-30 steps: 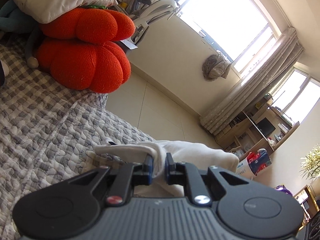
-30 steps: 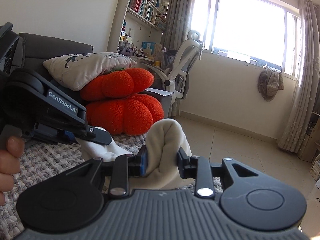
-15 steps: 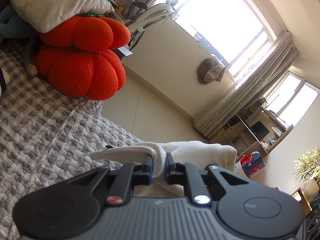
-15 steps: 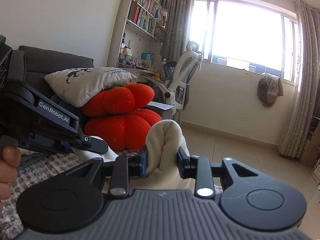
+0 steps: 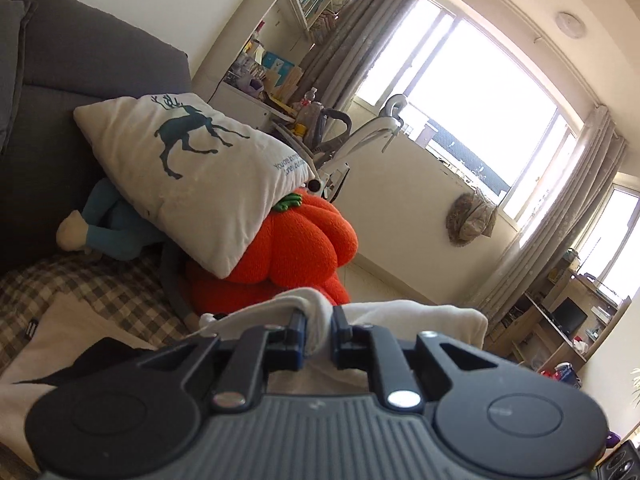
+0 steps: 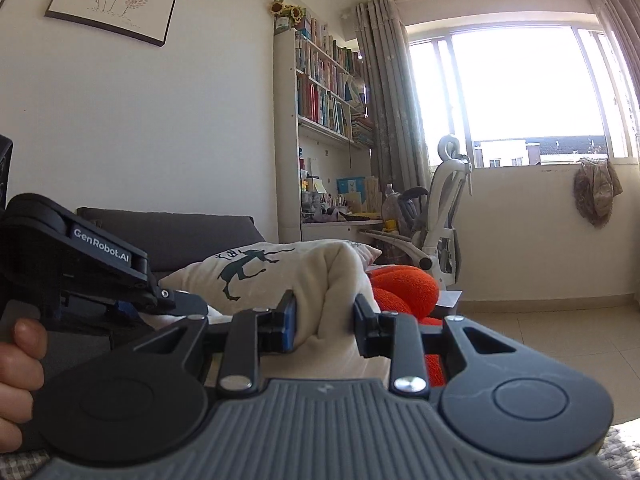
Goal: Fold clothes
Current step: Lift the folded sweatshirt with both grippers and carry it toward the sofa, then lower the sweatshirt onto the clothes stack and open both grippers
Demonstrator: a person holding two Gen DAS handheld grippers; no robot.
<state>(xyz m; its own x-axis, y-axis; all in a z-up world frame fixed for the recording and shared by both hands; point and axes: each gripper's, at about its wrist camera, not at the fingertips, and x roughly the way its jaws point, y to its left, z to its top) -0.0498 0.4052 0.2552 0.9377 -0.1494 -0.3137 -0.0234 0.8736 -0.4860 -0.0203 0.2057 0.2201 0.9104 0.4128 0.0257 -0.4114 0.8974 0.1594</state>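
A cream white garment (image 5: 416, 316) is held up in the air by both grippers. My left gripper (image 5: 319, 334) is shut on a thin bunched edge of it, and the cloth stretches away to the right. My right gripper (image 6: 325, 322) is shut on a thick rolled fold of the same garment (image 6: 340, 288), which bulges up between its jaws. In the right wrist view the left gripper (image 6: 176, 304) shows at the left, held by a hand (image 6: 20, 364), with its fingertips hidden by the cloth.
A deer-print pillow (image 5: 192, 172) lies on an orange pumpkin cushion (image 5: 308, 248) against a dark grey sofa (image 5: 80, 72). A checked blanket (image 5: 88, 284) covers the seat, with another pale cloth (image 5: 60, 332) at lower left. An office chair (image 6: 440, 236), bookshelf (image 6: 320, 112) and window (image 6: 520, 92) stand behind.
Both grippers have risen and tilted up with the garment. The quilted blanket has dropped out of view, and the sofa back, wall and picture now show.
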